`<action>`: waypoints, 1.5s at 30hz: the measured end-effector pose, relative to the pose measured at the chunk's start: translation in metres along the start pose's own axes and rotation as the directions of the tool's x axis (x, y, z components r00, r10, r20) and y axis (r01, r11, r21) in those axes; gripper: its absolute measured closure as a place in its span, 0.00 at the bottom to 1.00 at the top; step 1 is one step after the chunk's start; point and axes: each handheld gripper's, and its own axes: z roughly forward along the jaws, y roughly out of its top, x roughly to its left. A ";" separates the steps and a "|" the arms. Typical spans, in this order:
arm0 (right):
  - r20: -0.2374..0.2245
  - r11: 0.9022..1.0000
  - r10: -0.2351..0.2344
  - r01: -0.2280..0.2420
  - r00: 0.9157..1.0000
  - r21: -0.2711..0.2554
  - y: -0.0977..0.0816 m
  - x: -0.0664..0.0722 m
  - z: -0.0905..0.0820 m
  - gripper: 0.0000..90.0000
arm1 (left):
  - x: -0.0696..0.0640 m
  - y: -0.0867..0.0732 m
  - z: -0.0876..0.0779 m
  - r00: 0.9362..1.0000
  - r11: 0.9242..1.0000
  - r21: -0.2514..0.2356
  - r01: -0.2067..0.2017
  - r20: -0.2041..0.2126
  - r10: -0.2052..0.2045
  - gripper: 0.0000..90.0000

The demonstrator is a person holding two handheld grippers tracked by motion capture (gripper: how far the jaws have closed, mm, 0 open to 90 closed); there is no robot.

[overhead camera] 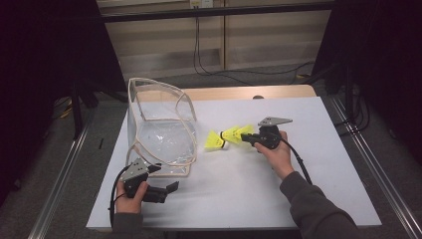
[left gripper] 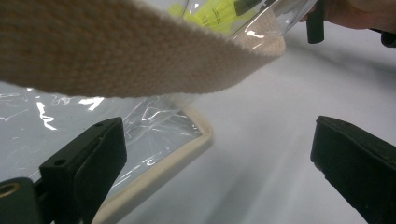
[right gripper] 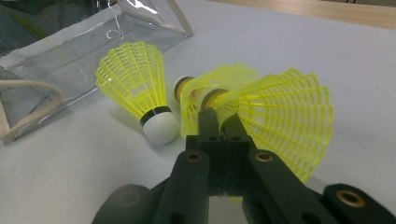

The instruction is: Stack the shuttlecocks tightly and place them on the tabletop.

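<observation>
Three yellow mesh shuttlecocks lie together mid-table. My right gripper (overhead camera: 246, 137) (right gripper: 217, 119) is shut on the skirt of the nearest shuttlecock (overhead camera: 244, 131) (right gripper: 285, 116), close to its cork. A second shuttlecock (overhead camera: 230, 134) (right gripper: 219, 79) lies just behind it. The third shuttlecock (overhead camera: 214, 141) (right gripper: 135, 79) rests to the left, white cork toward me. A clear plastic bag (overhead camera: 159, 134) (left gripper: 70, 107) with beige trim stands on the left of the table. By the bag's front corner my left gripper (overhead camera: 164, 178) (left gripper: 219, 140) is open, holding nothing; the bag's beige strap (left gripper: 116, 51) hangs above its jaws.
A white sheet (overhead camera: 298, 169) covers the wooden table (overhead camera: 239, 92), with bare room on its right and front. Metal rails (overhead camera: 378, 169) run along both sides of the table. Cables (overhead camera: 209, 69) lie on the floor behind it.
</observation>
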 end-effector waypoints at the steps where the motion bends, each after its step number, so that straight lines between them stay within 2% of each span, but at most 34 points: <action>1: -0.001 1.000 0.000 0.000 1.000 -0.002 0.000 0.000 0.000 1.00 | 0.000 0.000 0.000 1.000 1.000 0.001 0.001 0.000 -0.001 0.04; 12: 0.004 1.000 0.000 0.000 1.000 0.013 -0.002 0.000 0.003 0.97 | 0.000 0.000 0.000 1.000 1.000 -0.001 0.001 0.001 -0.001 0.04; 21: 0.036 0.999 -0.015 0.014 0.999 0.029 -0.002 0.000 -0.002 0.82 | 0.000 0.000 0.000 1.000 1.000 -0.001 -0.003 -0.001 0.003 0.04; 29: 0.037 0.998 -0.035 0.033 0.999 0.044 0.001 0.003 -0.008 0.78 | -0.001 0.000 -0.002 1.000 1.000 -0.003 -0.002 -0.005 0.001 0.04; 31: 0.038 0.997 -0.050 0.048 0.998 0.054 0.001 0.005 -0.010 0.79 | -0.001 0.000 -0.002 1.000 1.000 -0.005 -0.001 -0.005 0.001 0.04; 36: 0.021 0.997 -0.050 0.049 0.999 0.062 0.002 0.006 -0.012 0.98 | -0.001 0.001 -0.002 1.000 1.000 -0.003 -0.006 -0.003 0.006 0.04; 40: 0.015 0.998 -0.048 0.048 0.999 0.051 0.002 0.006 -0.011 1.00 | -0.001 0.001 -0.003 1.000 1.000 -0.006 -0.005 -0.004 0.005 0.04; 45: 0.001 0.999 -0.036 0.036 0.999 0.012 0.003 0.007 -0.009 1.00 | -0.001 0.001 -0.002 1.000 1.000 -0.008 -0.003 -0.004 0.003 0.04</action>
